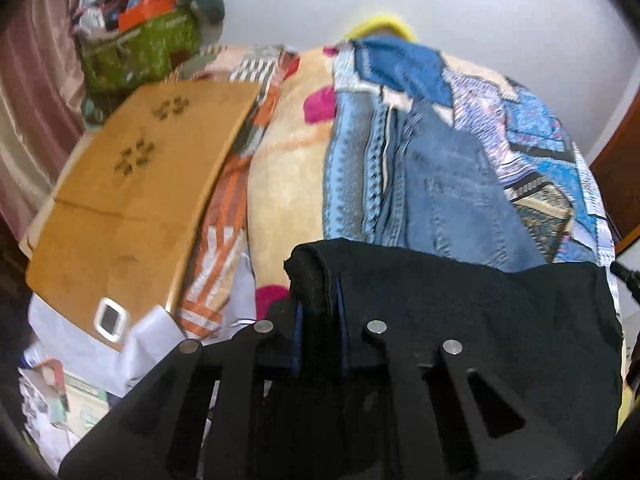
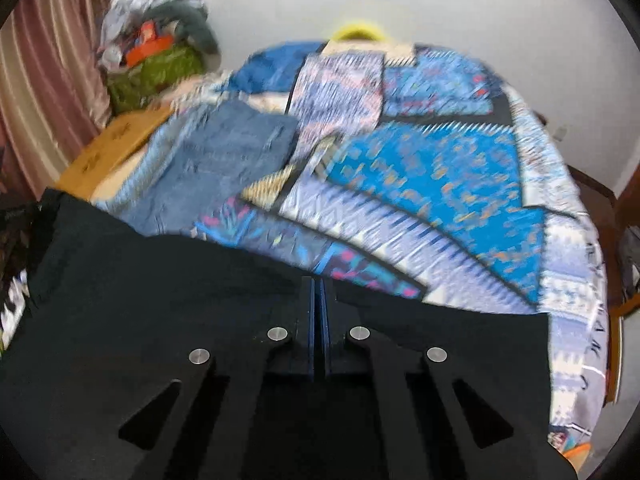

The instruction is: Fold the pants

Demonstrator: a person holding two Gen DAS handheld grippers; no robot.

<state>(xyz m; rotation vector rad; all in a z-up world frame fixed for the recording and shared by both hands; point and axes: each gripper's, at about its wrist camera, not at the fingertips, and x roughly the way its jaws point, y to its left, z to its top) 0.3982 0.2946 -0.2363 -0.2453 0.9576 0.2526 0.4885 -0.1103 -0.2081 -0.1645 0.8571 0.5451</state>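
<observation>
Black pants (image 1: 472, 304) hang across the near edge of the bed, held by both grippers. My left gripper (image 1: 316, 300) is shut on a bunched corner of the black pants. My right gripper (image 2: 319, 292) is shut on the black pants' (image 2: 160, 280) edge, jaws pressed together. The cloth spreads wide between and below the grippers and hides the bed edge. Folded blue jeans (image 1: 452, 192) lie on the patterned bedspread beyond; they also show in the right wrist view (image 2: 216, 164).
A blue patchwork bedspread (image 2: 440, 184) covers the bed. A beige blanket (image 1: 288, 184) lies left of it. A wooden lap table (image 1: 140, 184) sits at the left, a green bag (image 1: 140, 52) of clutter behind it. Curtains hang far left.
</observation>
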